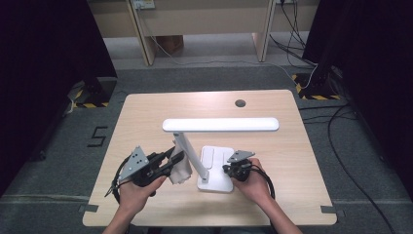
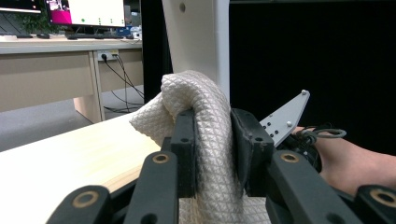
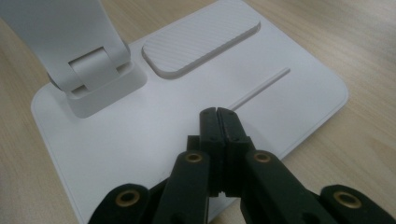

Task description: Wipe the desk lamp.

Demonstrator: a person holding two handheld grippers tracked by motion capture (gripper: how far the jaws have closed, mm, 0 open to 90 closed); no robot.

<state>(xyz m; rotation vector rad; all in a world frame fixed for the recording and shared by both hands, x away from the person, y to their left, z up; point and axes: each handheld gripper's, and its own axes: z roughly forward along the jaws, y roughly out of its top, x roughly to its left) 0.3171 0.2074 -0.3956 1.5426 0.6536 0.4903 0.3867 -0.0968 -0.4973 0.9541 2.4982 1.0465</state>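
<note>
Left fingers: pressed on a bunched white waffle-weave cloth, which fills the gap between them.
Right fingers: closed tip to tip with nothing between, resting on the lamp base.
Left gripper: just left of the desk lamp's stem, angled toward it, the cloth touching the stem's lower part.
Right gripper: at the base's right edge, pointing inward across the base plate.
Hands: both forearms enter from the near table edge; the left hand wraps its gripper from below, the right hand sits just right of the base.
Lamp head: a long white bar, level, above and beyond the base.
Open room: bare table left, right and beyond the lamp; the base lies near the front edge.
</note>
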